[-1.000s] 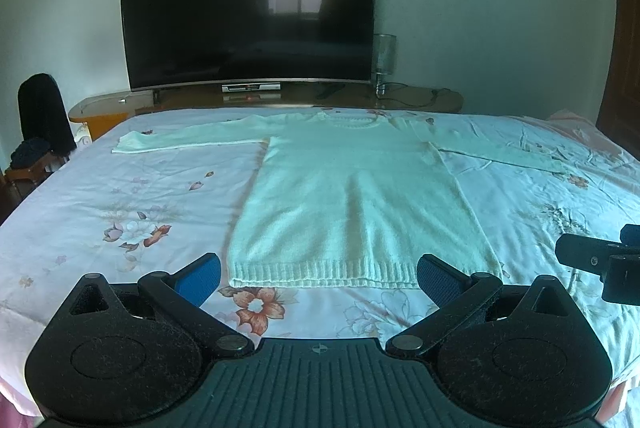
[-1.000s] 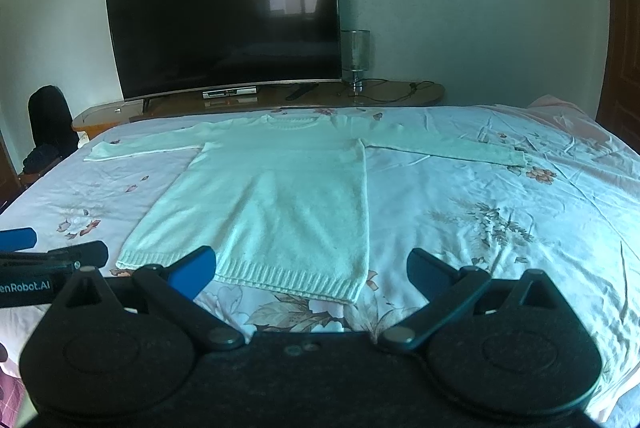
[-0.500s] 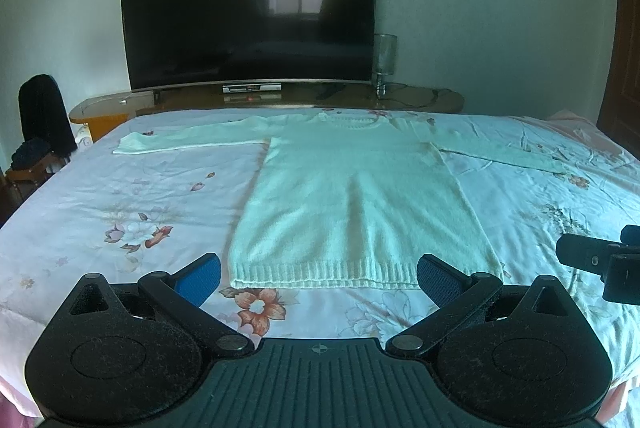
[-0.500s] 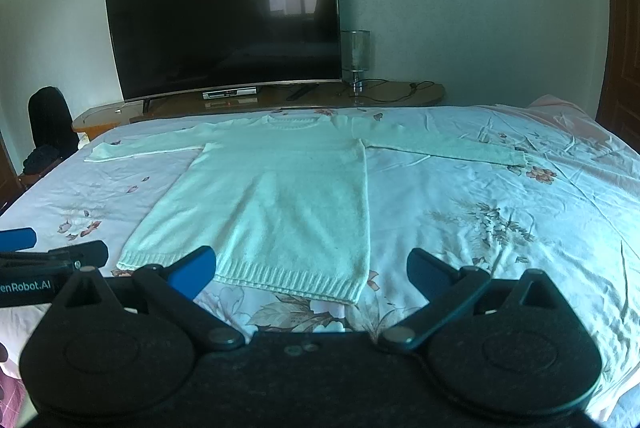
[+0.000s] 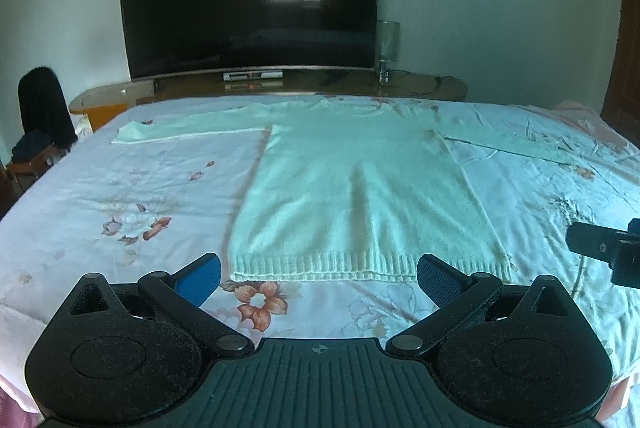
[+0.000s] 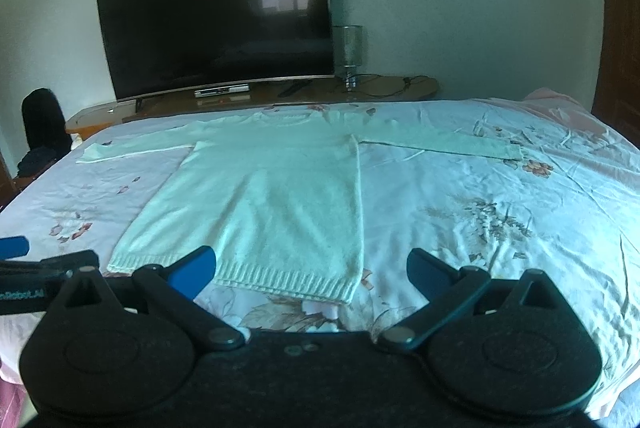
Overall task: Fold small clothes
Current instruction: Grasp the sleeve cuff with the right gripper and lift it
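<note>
A pale green knitted sweater lies flat on the bed with both sleeves spread out; it also shows in the right wrist view. Its ribbed hem faces me. My left gripper is open and empty, just short of the hem, above the sheet. My right gripper is open and empty, near the hem's right corner. The right gripper's tip shows at the right edge of the left wrist view. The left gripper shows at the left edge of the right wrist view.
The bed has a white floral sheet. Behind it stand a low wooden TV bench with a large curved TV and a glass lamp. A chair with dark clothes stands at the left.
</note>
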A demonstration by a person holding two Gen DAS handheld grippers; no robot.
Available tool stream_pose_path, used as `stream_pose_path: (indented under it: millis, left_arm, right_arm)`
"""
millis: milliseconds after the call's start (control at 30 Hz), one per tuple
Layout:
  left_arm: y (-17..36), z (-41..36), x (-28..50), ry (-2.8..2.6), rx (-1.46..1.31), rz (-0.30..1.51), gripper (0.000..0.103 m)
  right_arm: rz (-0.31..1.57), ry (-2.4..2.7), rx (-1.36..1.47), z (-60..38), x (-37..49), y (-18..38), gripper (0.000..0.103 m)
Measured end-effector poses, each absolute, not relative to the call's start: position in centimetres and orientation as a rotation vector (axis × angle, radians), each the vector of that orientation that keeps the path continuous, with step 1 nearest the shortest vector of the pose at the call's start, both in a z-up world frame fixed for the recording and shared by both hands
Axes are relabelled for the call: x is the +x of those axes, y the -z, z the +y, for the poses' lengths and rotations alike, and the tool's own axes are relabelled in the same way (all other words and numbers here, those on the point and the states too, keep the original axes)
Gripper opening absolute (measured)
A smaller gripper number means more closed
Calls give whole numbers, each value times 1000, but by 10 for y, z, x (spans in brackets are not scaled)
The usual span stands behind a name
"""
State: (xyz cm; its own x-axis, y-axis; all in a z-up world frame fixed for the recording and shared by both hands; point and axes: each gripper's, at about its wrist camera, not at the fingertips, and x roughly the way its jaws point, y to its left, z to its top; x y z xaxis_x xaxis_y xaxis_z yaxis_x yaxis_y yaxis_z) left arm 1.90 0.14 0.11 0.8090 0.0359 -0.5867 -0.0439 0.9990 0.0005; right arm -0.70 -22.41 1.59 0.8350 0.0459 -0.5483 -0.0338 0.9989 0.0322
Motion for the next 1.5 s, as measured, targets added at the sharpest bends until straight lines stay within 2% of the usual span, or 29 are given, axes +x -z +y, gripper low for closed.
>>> stream_pose_path:
  millis: [133, 400, 533, 900, 967, 1133, 1167, 1200, 1233, 1267, 1300, 1333, 1500]
  left_arm:
    - [1, 11, 40, -61, -98, 635, 103]
    - [7, 10, 109, -34, -81, 576, 103]
    - [26, 17, 172, -3, -111, 663, 103]
    - [73, 24, 327, -247, 49, 666, 103]
    - [80, 27, 348, -264, 50, 655, 88]
    - [97, 37, 388, -298, 32, 700, 87]
    - [99, 38, 394, -303, 34, 713, 87]
    - [101, 39, 398, -314, 39, 730, 87]
    - [102, 39, 400, -317, 44, 747, 87]
    - [103, 41, 404, -315, 47, 755, 87]
    - [103, 42, 407, -321, 55, 755, 87]
    - [102, 43, 408, -330, 66, 753, 87]
    - [101, 46, 426, -340, 70, 767, 93]
  right_arm:
    - [586, -36, 35, -234, 7, -17, 102]
    - [609, 61, 113, -285, 65, -7, 101]
    - [590, 97, 156, -315, 108, 1, 100]
    - [524, 267, 272, -412, 252, 30, 98]
    - [527, 288, 284, -430, 277, 41, 97]
    - [494, 368, 418, -489, 318, 72, 95]
    - [483, 377, 470, -505, 323, 80, 82]
    - [476, 401, 535, -523, 329, 90, 61]
    - [488, 426, 592, -537, 336, 100, 22]
    - [501, 450, 665, -553, 341, 111, 34]
    - [504, 465, 732, -566, 343, 121, 39]
    - [500, 482, 792, -577, 344, 129, 35]
    - [414, 444, 909, -601, 344, 146, 37]
